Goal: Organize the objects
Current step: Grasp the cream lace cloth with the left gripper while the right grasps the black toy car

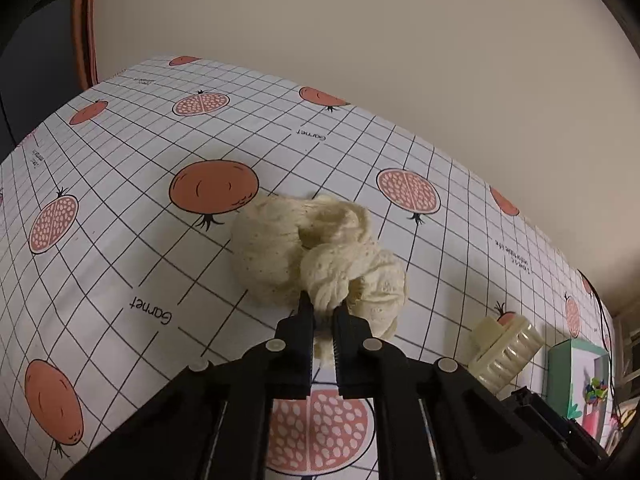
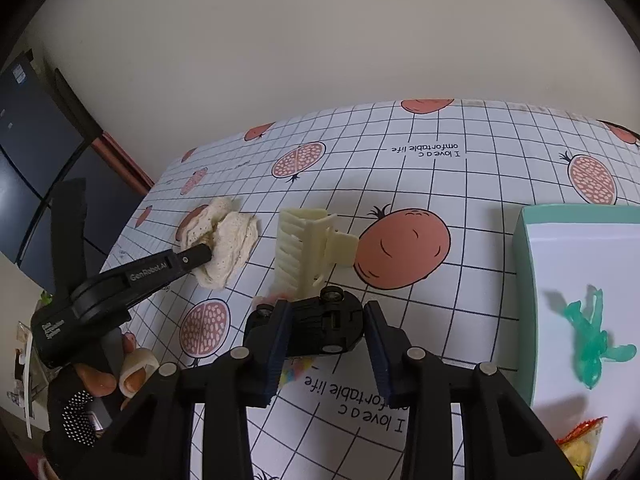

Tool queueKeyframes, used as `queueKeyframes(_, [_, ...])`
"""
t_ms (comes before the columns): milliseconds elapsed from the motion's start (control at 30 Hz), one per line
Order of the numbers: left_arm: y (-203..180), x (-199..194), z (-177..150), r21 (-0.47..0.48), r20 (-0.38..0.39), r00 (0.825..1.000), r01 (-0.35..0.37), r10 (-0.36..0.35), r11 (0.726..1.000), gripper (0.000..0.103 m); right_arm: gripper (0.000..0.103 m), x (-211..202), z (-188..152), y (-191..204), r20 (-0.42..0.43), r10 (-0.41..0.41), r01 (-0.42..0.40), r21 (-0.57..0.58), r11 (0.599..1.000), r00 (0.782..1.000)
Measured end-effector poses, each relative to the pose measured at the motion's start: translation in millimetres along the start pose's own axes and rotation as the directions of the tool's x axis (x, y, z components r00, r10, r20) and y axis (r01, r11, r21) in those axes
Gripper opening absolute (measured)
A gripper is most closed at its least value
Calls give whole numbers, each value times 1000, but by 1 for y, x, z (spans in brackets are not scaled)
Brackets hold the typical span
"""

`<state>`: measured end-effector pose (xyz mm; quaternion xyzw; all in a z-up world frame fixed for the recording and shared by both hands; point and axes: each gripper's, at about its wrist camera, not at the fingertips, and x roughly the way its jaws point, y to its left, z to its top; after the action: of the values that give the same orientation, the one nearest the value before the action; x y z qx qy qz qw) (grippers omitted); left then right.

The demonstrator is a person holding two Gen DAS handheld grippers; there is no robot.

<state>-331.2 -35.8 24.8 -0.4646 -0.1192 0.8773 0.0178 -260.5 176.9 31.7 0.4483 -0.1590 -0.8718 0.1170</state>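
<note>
The left tongs (image 1: 322,312) are pinching a fold of the cream scrunchie (image 1: 320,252), their two fingers drawn close together on the fabric. The scrunchie is lying bunched on the table (image 1: 120,240), on a white grid-patterned cloth printed with pomegranates, next to one orange fruit print. In the right wrist view the same left tongs (image 2: 200,256) are reaching in from the left, their tip buried in the scrunchie (image 2: 228,240), with a gloved hand (image 2: 80,400) gripping their handle at the lower left.

The right tongs (image 2: 324,332) are standing spread apart, with a black toy car (image 2: 316,328) sitting between the fingers; the left finger looks to be touching the car, while the right one is clear of it. Just beyond the car, a cream hair claw clip (image 2: 308,248) is lying on the table, close to the scrunchie but apart from it. At the right, a teal-edged box (image 2: 524,280) is holding a translucent green toy figure (image 2: 592,336) and a yellow snack packet (image 2: 580,440) near its lower corner.
</note>
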Motion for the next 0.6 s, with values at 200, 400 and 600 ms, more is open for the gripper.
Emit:
queueKeyframes(200, [-2, -14, -6, 9, 11, 1000, -10, 10, 1000, 5, 39, -14, -5, 3, 6, 8, -8, -3, 1000, 1000])
queueKeyframes(400, [0, -44, -17, -7, 24, 1000, -8, 8, 1000, 5, 39, -40, -12, 4, 19, 6, -6, 6, 1000, 1000])
queueKeyframes(600, [2, -76, -38, -19, 28, 1000, -5, 6, 1000, 5, 39, -75, -27, 4, 32, -23, 23, 4, 1000, 999])
